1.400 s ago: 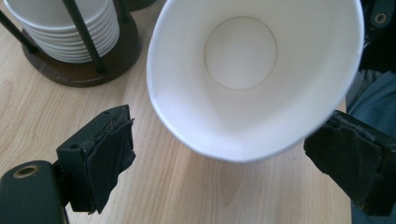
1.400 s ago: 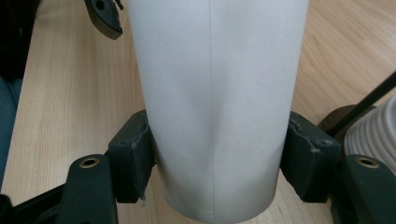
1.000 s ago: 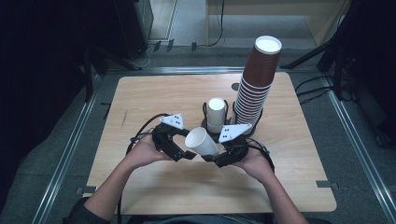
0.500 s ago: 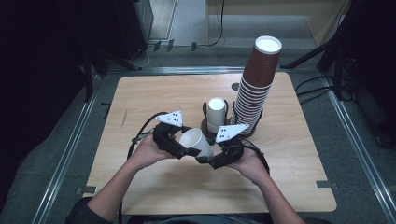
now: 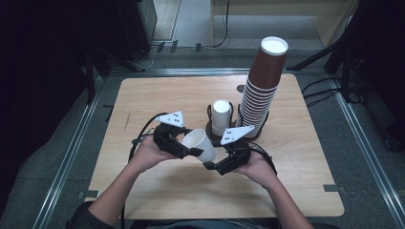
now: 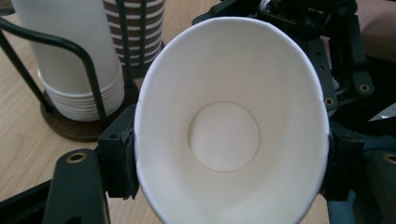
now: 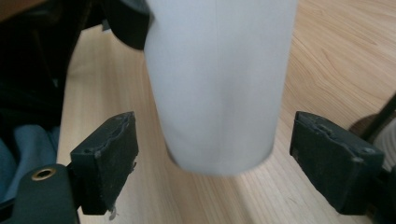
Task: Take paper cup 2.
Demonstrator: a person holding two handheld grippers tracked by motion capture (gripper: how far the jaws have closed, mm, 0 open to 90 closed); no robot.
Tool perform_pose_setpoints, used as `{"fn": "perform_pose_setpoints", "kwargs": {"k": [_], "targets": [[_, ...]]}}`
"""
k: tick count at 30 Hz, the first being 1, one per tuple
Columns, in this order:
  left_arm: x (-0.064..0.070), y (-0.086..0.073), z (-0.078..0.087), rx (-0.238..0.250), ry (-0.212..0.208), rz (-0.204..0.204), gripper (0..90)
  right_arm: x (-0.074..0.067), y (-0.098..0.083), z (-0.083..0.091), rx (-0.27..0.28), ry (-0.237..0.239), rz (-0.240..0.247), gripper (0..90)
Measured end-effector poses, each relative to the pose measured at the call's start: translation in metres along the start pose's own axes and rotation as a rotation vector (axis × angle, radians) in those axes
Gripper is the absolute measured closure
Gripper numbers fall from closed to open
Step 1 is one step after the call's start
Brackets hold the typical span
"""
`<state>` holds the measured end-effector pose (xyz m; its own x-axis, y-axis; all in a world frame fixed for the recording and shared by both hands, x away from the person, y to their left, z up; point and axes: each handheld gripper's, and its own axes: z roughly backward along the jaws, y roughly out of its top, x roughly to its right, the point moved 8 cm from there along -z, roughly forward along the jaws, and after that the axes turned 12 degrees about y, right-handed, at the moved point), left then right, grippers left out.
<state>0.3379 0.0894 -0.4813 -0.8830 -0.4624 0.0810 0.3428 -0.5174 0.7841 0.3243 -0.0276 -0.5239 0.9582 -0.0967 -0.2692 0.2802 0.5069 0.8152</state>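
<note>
The left gripper [image 5: 191, 149] has just been closing and now squeezes the rim of a plain white paper cup [image 5: 199, 145], held above the table [image 5: 157, 95]. The right gripper [image 7: 212, 154] has just been opening; its pads stand clear of the cup's base. No writing shows on the cup.

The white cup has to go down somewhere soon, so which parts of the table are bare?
Bare wood lies left of the left gripper and along the table's far left edge, also near the person's side under the white cup. The middle is crowded by the cup holder and brown cup stack.
</note>
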Motion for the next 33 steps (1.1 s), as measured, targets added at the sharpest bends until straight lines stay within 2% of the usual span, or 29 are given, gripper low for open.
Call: {"fn": "perform_pose_setpoints", "kwargs": {"k": [2,11,13,18,27,33], "targets": [[-0.002,-0.001,0.0,-0.006,0.017,-0.001,25.7,0.002,-0.002,0.001,-0.01,-0.011,0.0,15.6],[-0.007,-0.008,-0.002,-0.064,0.037,-0.002,25.6,0.005,-0.006,0.006,-0.038,-0.065,0.002,16.2],[-0.008,-0.009,-0.002,-0.07,0.038,-0.001,25.6,0.005,-0.007,0.008,-0.043,-0.075,-0.001,18.7],[-0.012,-0.012,-0.001,-0.086,0.065,-0.01,25.3,0.003,-0.008,0.012,-0.048,-0.072,-0.022,19.8],[-0.022,-0.016,0.008,-0.093,0.098,0.013,25.3,0.01,-0.007,0.019,-0.036,-0.108,-0.014,22.7],[-0.03,-0.023,0.014,-0.116,0.116,0.033,25.0,0.011,-0.008,0.022,-0.036,-0.107,-0.015,23.3]]}}
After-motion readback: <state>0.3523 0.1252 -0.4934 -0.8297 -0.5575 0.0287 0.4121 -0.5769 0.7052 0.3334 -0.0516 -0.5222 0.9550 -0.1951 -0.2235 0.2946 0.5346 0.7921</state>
